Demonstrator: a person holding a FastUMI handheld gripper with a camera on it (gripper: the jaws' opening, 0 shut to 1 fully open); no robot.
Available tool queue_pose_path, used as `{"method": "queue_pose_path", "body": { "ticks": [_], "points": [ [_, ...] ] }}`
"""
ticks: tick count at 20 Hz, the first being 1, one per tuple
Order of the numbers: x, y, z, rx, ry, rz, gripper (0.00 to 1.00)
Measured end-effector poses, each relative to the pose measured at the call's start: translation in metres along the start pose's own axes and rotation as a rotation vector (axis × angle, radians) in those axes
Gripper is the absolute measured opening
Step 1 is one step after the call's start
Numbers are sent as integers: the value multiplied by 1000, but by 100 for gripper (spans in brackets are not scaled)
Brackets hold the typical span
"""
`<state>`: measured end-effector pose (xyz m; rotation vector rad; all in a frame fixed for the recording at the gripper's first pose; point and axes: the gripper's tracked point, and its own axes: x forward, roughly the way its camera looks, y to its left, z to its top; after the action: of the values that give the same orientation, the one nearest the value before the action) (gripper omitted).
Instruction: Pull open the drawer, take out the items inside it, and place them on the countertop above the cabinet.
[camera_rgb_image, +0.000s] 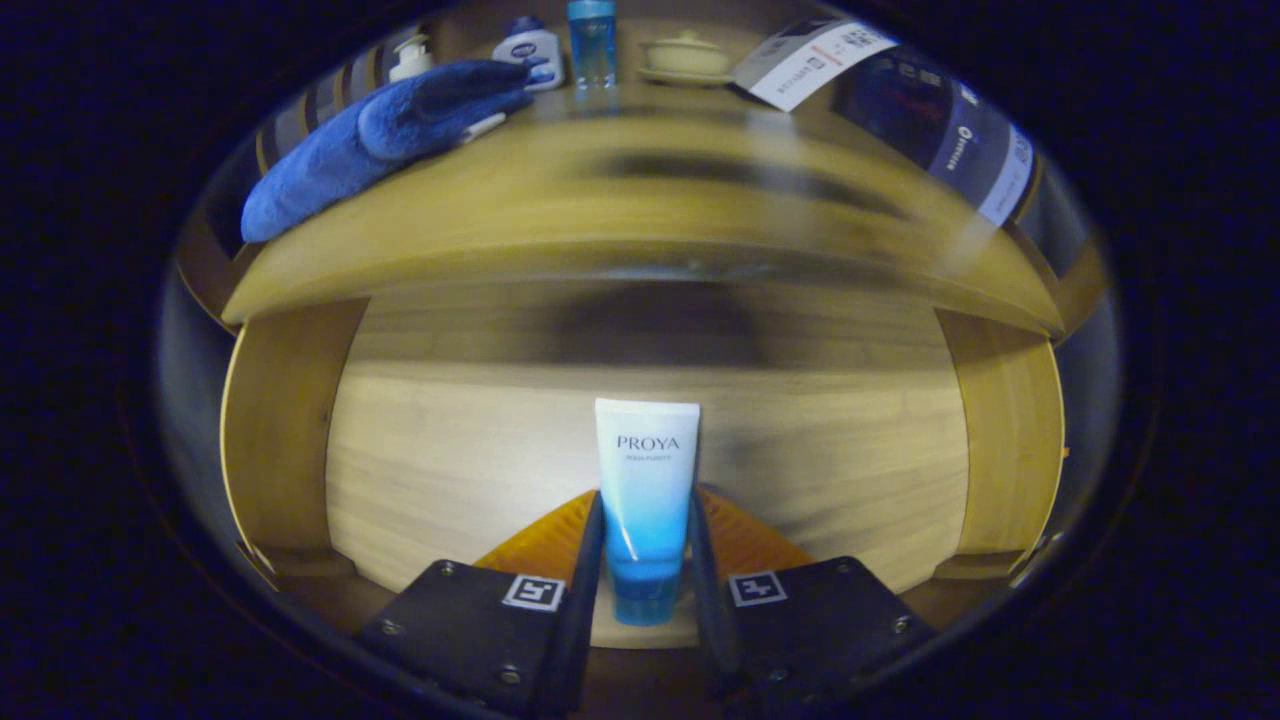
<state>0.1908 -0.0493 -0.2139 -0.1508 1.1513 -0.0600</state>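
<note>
The tongs (647, 540) are clamping a tube (646, 490) between both fingers, holding it upright over the open drawer (450, 470). Beyond, the worktop (640, 190) is carrying a towel (380, 135) and bottles (560, 45).

The gripper (647, 545) is closed on a white-to-blue cosmetic tube (645, 500), both fingers pressing its sides, the crimped end pointing to twelve o'clock over the open wooden drawer (450, 470). Beyond lies the countertop (640, 200). At eleven o'clock a folded blue towel (385, 140) rests there; a pump bottle (411, 57), a lotion bottle (530, 48), a blue bottle (592, 40) and a lidded bowl (686, 55) stand at twelve.
</note>
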Motion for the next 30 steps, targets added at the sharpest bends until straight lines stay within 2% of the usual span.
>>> {"method": "queue_pose_path", "body": {
  "ticks": [3,6,10,14,18,22,27,30],
  "points": [
    [-22,12,2,-4,-51,50,45],
    [-53,19,8,-36,-165,97,45],
    [-92,10,12,-43,-357,98,45],
    [-130,-12,14,13,-556,76,45],
    [-157,-28,19,-25,-697,67,45],
    [-176,-35,38,53,-784,102,45],
    [-179,-36,80,46,-859,73,45],
    [-172,-22,109,63,-885,86,45]
  ]
}}
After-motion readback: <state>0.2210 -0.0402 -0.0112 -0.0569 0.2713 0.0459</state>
